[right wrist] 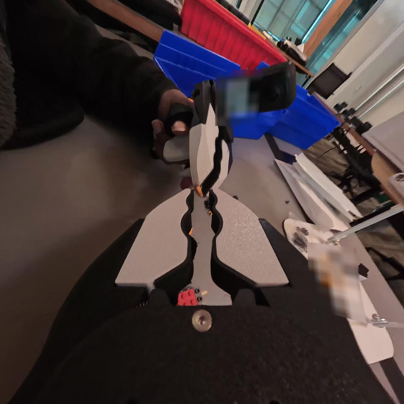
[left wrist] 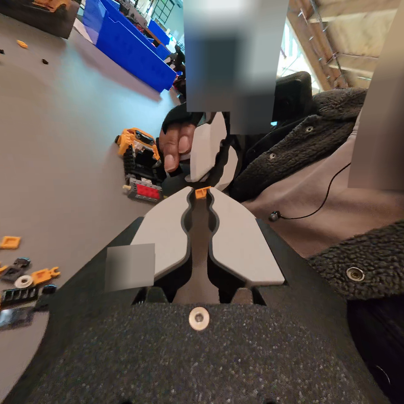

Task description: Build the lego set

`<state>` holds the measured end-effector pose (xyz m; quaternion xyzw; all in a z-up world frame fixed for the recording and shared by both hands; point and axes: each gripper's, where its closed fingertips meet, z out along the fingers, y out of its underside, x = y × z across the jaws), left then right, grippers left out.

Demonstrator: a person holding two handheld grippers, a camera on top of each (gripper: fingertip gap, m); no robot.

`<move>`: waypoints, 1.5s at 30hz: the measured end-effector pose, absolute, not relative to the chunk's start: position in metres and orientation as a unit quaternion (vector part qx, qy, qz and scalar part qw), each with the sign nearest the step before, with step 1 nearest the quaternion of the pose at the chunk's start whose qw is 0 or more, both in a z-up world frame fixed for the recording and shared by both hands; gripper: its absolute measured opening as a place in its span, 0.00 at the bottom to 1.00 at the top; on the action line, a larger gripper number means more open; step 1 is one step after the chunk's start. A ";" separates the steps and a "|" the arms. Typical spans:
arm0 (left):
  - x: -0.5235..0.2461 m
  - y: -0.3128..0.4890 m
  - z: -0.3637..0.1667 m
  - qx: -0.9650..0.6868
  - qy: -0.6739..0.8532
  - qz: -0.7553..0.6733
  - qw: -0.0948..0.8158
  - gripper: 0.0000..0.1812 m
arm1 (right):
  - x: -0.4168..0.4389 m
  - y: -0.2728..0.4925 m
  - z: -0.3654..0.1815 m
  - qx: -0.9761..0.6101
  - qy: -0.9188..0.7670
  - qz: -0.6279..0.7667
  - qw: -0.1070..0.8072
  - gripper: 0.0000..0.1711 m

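Observation:
My left gripper [left wrist: 200, 192] is shut on a small orange lego piece [left wrist: 201, 194] at its fingertips, held above the grey table [left wrist: 65, 131]. My right gripper [right wrist: 200, 194] meets it tip to tip; its jaws stand a little apart on either side of the orange piece [right wrist: 198, 191], with no clear grip. In the left wrist view the right gripper [left wrist: 205, 183] comes in from above. A partly built orange, black and red lego vehicle [left wrist: 140, 161] lies on the table just left of the tips. Its red brick [right wrist: 188, 298] shows below my right gripper.
Loose orange, black and white pieces [left wrist: 24, 279] and an orange square plate [left wrist: 9, 242] lie at the left. Blue bins [left wrist: 131, 48] and a red bin [right wrist: 218, 28] stand at the back. White sheets and a bag of small parts [right wrist: 301, 236] lie at the right. The person's jacket [left wrist: 306, 153] is close. My two grippers' fingertips are within a few centimetres of each other. Between my left fingertips and the orange square plate [left wrist: 9, 242] there is roughly 12 cm.

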<state>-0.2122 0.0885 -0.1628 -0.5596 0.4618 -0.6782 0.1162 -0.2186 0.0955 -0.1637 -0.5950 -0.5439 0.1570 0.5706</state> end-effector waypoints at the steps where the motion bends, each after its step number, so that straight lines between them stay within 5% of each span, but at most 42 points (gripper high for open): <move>1: -0.212 0.088 -0.163 -0.560 0.459 -0.680 0.113 0.05 | -0.219 0.094 -0.162 -0.590 -0.547 0.155 0.573 0.07; 9: -0.212 0.086 -0.161 -0.555 0.453 -0.690 0.102 0.04 | -0.220 0.091 -0.165 -0.615 -0.529 0.212 0.545 0.02; 22: -0.208 0.083 -0.175 -0.561 0.594 -0.522 0.247 0.01 | -0.218 0.091 -0.169 -0.709 -0.380 0.448 0.390 0.02; 33: -0.224 0.119 -0.227 -0.726 0.403 -0.556 0.041 0.01 | -0.191 0.116 -0.181 -0.756 -0.333 0.415 0.382 0.04; 45: -0.232 0.116 -0.252 -0.769 0.457 -0.444 0.045 0.02 | -0.190 0.115 -0.188 -0.768 -0.341 0.397 0.369 0.04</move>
